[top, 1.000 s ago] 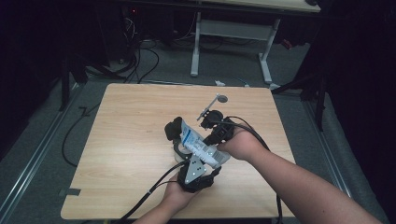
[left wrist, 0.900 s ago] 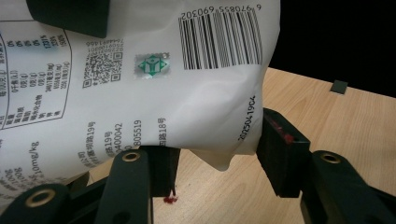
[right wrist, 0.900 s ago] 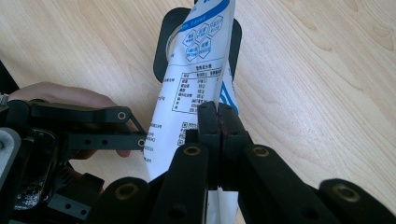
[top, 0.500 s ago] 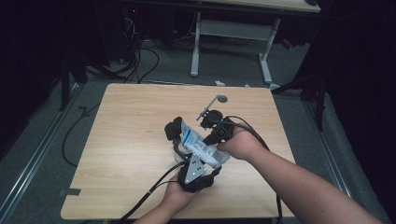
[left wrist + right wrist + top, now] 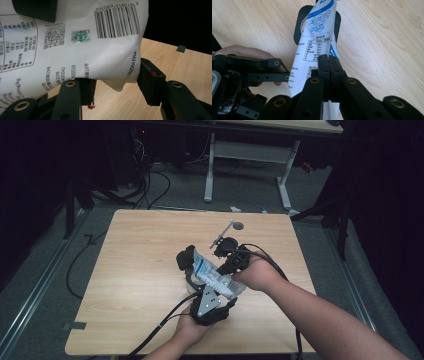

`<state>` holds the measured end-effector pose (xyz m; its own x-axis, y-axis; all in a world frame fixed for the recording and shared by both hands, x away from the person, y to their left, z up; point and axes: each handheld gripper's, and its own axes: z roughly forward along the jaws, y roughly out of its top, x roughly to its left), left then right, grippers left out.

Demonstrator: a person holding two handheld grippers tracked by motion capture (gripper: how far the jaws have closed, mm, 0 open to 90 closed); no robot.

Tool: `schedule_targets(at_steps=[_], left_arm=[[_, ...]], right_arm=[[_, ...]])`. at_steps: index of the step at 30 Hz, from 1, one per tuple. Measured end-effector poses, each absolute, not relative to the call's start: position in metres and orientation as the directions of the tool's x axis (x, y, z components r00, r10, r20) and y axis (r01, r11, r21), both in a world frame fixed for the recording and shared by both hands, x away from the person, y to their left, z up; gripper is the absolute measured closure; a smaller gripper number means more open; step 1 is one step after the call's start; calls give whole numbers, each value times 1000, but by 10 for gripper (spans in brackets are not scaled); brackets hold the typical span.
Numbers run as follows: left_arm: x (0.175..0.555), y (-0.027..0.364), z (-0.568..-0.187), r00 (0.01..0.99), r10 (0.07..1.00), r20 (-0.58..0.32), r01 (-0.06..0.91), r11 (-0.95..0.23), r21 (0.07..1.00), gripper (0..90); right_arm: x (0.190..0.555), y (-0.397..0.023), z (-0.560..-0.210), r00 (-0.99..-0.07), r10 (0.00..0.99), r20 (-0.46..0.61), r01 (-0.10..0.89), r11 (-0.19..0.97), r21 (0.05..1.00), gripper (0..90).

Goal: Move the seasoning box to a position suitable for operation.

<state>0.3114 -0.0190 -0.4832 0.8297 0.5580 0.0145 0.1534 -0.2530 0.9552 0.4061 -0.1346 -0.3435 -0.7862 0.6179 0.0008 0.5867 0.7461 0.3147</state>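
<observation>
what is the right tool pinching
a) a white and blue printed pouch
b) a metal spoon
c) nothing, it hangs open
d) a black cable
a: in the right gripper view the right tool has its jaws pressed together on the edge of the white and blue pouch, which the left tool also holds from the other side.

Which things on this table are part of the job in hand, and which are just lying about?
In the job:
- white and blue printed plastic pouch
- left gripper, jaws around the pouch's end
- right gripper, shut on the pouch's edge

Lying about:
- small metal stand with round disc
- light wooden table
</observation>
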Motion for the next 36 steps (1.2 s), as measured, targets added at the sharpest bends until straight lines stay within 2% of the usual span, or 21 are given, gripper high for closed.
schedule_targets(at_steps=[36], left_arm=[[313,-18,-477,824,567,13,145,-233,962,527]], right_arm=[[407,-130,-339,-791,612,-10,577,751,321,900]])
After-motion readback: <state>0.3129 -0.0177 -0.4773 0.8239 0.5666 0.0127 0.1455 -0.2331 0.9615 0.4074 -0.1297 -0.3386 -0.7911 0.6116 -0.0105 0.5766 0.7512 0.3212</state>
